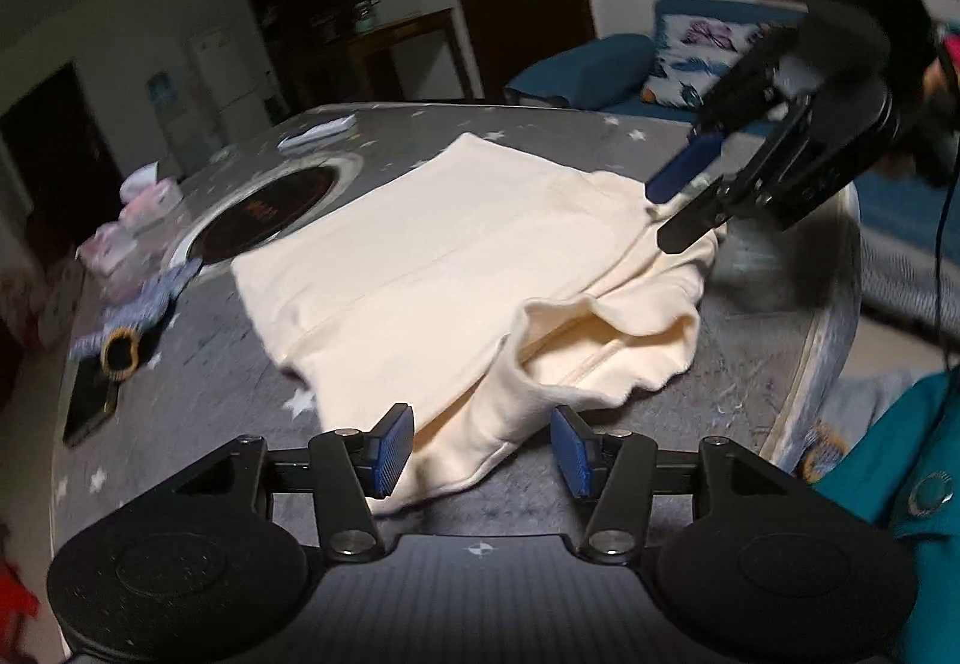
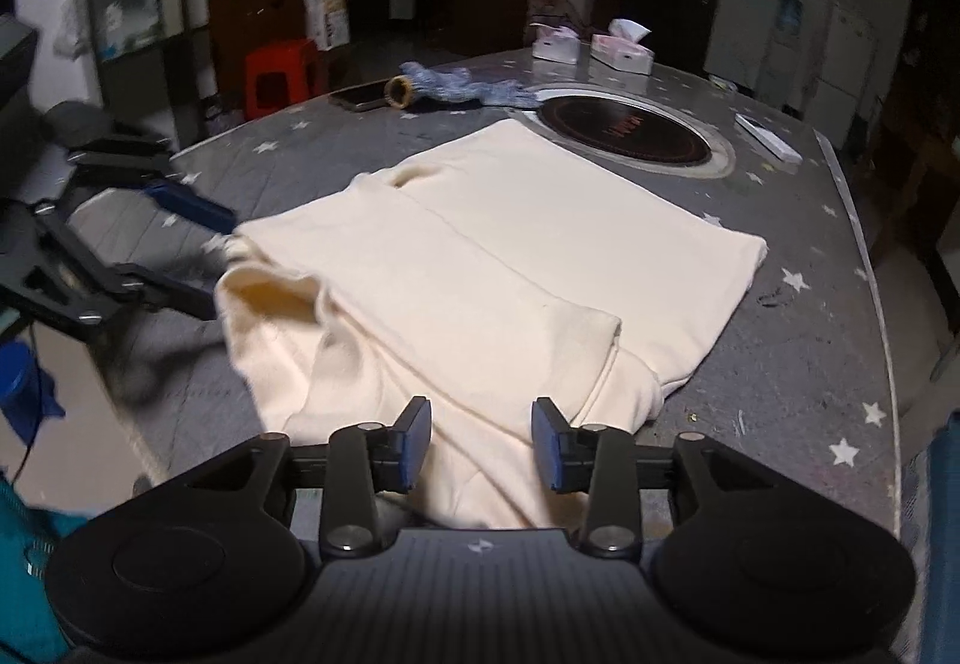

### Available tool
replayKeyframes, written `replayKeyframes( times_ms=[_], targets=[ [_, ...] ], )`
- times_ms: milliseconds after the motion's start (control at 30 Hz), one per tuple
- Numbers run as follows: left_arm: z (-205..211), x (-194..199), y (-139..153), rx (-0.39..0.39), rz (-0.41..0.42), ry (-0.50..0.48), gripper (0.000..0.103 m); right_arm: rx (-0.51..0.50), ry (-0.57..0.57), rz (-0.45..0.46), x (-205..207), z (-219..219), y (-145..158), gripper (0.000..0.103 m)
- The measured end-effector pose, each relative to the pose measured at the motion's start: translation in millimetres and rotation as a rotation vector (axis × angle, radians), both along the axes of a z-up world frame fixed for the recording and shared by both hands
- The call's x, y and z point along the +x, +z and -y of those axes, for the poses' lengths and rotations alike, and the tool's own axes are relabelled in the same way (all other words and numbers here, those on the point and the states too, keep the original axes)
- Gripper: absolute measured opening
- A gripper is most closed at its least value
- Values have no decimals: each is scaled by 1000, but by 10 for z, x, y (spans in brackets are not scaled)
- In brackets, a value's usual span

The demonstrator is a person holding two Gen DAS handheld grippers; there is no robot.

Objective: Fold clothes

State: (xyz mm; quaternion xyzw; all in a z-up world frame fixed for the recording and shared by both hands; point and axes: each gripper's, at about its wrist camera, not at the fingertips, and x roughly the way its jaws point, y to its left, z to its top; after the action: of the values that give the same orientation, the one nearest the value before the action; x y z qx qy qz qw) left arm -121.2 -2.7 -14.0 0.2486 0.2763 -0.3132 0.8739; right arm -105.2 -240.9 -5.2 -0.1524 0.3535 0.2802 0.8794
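A cream garment (image 1: 456, 256) lies partly folded on the grey star-patterned table (image 1: 750, 316), with loose bunched folds at the near end. My left gripper (image 1: 483, 445) is open, its blue pads on either side of the garment's near edge. My right gripper (image 1: 666, 211) is open at the garment's far right corner in the left wrist view. In the right wrist view the garment (image 2: 510, 268) spreads ahead, my right gripper (image 2: 483, 445) is open over its near bunched edge, and my left gripper (image 2: 210, 268) is open at the garment's left edge.
A round black hob (image 2: 624, 129) is set into the table behind the garment. A blue-grey knitted item (image 2: 456, 84), a phone (image 2: 360, 95) and tissue boxes (image 2: 621, 51) lie at the far side. A white box (image 2: 768, 135) lies at the right. A blue sofa (image 1: 606, 63) stands beyond the table.
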Motion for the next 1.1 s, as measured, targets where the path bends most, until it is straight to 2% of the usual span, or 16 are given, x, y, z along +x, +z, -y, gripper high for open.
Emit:
replayKeyframes(
  times_ms=[67,133,267,300,400,500,600,667,700,767,833,900,1100],
  targets=[
    [89,-5,-59,18,26,-29,54,-22,31,10,-67,-18,7,49],
    [149,1,-94,28,42,-50,48,-45,58,23,-124,-41,0,51],
    [192,48,-91,12,48,-70,15,-86,118,50,-247,-87,-21,56],
    [185,70,-68,-5,46,-67,11,-93,134,56,-268,-94,-29,56],
    [149,172,25,-64,36,-37,10,-117,187,80,-329,-143,-71,60],
    [122,307,110,-124,14,-10,10,-132,213,117,-342,-201,-117,60],
    [116,379,155,-169,-8,9,10,-103,206,126,-265,-240,-144,57],
    [122,415,143,-173,-24,17,10,-78,198,112,-187,-260,-169,44],
    [117,408,132,-167,-26,18,12,-67,193,101,-146,-267,-179,38],
    [94,363,102,-147,-22,11,15,-34,169,62,-60,-247,-175,16],
    [62,285,70,-121,-3,3,21,5,140,35,10,-198,-144,13],
    [32,209,29,-89,21,-2,45,41,122,22,58,-140,-86,12],
    [-17,132,-128,15,70,-8,47,90,96,17,138,-84,47,11]
  ],
)
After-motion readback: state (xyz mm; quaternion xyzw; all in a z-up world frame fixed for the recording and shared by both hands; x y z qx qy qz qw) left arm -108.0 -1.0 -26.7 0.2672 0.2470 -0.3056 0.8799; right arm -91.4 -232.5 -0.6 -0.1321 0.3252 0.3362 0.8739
